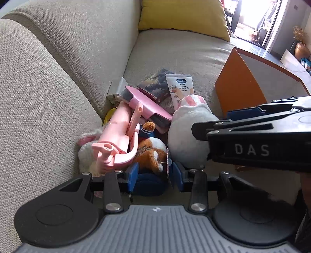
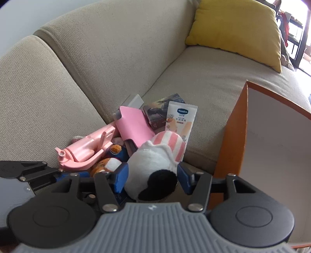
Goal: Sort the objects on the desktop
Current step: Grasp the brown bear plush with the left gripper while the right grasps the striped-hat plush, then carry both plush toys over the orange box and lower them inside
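The right hand-held gripper point(image 2: 152, 178) straddles the white plush toy point(image 2: 153, 165), its blue fingers point(image 2: 121, 178) on either side of the soft body; whether they already press it I cannot tell, so the jaws look parted around it, not yet clamped. The left hand-held gripper point(image 1: 153, 175) sits low over the orange plush fox point(image 1: 150, 151), its jaws spread and holding nothing.

To do this well, close on the thick middle of the white plush toy — not the striped ear — lift straight up clear of the heap, then carry it right to the orange box point(image 2: 233, 140) standing just beside that hand-held gripper.

Ahead of both lie, all on the sofa point(image 1: 175, 54): one pink spray squeegee point(image 1: 124, 126), one cream tube point(image 1: 179, 89), one dark card box point(image 1: 155, 85), two plush toys in plain sight, and one yellow cushion point(image 1: 182, 15) further off.
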